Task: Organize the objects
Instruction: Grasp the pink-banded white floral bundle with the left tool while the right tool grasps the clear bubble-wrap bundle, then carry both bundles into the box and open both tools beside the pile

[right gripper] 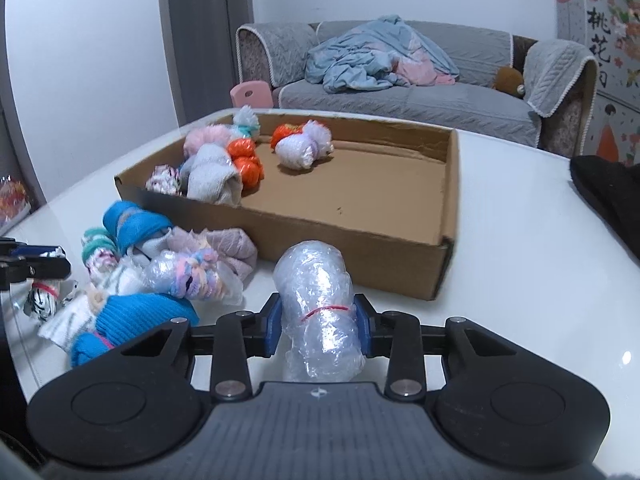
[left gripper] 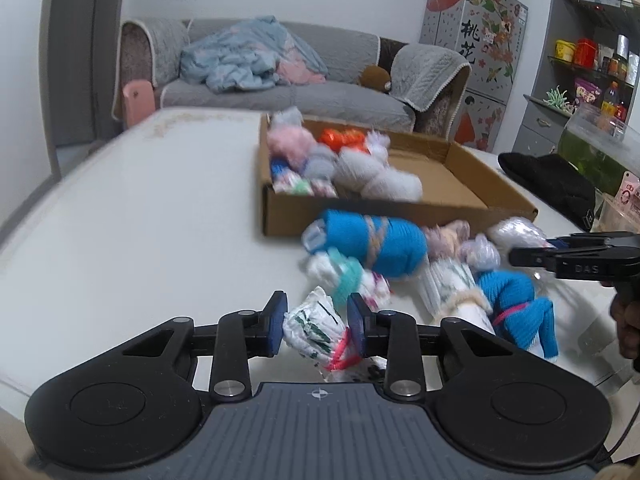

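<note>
A slip is the main risk. In the left gripper [left gripper: 316,326] the jaws are clamped on a white bundle with green marks [left gripper: 314,330], tied with a pink band; the soft roll could be squeezed out or dragged into the pile of bundles [left gripper: 400,264] at two o'clock. In the right gripper [right gripper: 318,326] the jaws are clamped on a clear plastic-wrapped bundle [right gripper: 316,304], glossy and slick, so it may be dropped short of the cardboard box [right gripper: 360,240] at twelve o'clock on the white table [right gripper: 520,260].

Black tongs [left gripper: 316,326], blue pads [left gripper: 276,324], silver pivot screws, ribbed grey housing.
</note>
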Tool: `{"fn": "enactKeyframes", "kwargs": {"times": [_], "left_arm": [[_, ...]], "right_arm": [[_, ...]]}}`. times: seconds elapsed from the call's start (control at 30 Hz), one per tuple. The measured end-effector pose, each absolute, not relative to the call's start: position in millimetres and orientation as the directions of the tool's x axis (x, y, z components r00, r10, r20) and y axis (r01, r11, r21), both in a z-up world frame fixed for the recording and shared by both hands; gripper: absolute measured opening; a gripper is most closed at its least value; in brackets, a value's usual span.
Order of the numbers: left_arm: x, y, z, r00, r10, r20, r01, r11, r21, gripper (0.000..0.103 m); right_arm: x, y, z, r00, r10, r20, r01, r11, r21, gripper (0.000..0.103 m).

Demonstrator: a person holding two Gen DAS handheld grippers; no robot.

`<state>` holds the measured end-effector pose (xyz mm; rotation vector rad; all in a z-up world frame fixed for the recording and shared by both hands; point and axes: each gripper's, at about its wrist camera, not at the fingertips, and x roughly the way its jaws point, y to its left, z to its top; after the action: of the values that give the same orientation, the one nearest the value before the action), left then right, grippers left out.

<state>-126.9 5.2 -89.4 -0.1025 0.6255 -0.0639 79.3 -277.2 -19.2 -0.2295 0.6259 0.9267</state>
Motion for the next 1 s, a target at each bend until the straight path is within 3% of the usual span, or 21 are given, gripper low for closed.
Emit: {"fn": "enactKeyframes", "kwargs": {"times": [0.57, 1.0], "left_arm": [[-123.1, 20.8, -101.9, 0.797, -0.086, -0.597, 0.001, 0.99, -0.14, 0.038], [-86.0, 10.1, -36.8, 0.848, -0.157, -0.506, 0.11, 0.986, -0.122, 0.038]], "right_arm": [[82.2, -282.6, -16.9, 0.429, 0.686, -0.588, -0.806, 0.584, 0.093, 0.033], [102.0, -284.9, 28.2, 0.447, 0.719, -0.531, -0.819, 0.569, 0.081, 0.033]]}}
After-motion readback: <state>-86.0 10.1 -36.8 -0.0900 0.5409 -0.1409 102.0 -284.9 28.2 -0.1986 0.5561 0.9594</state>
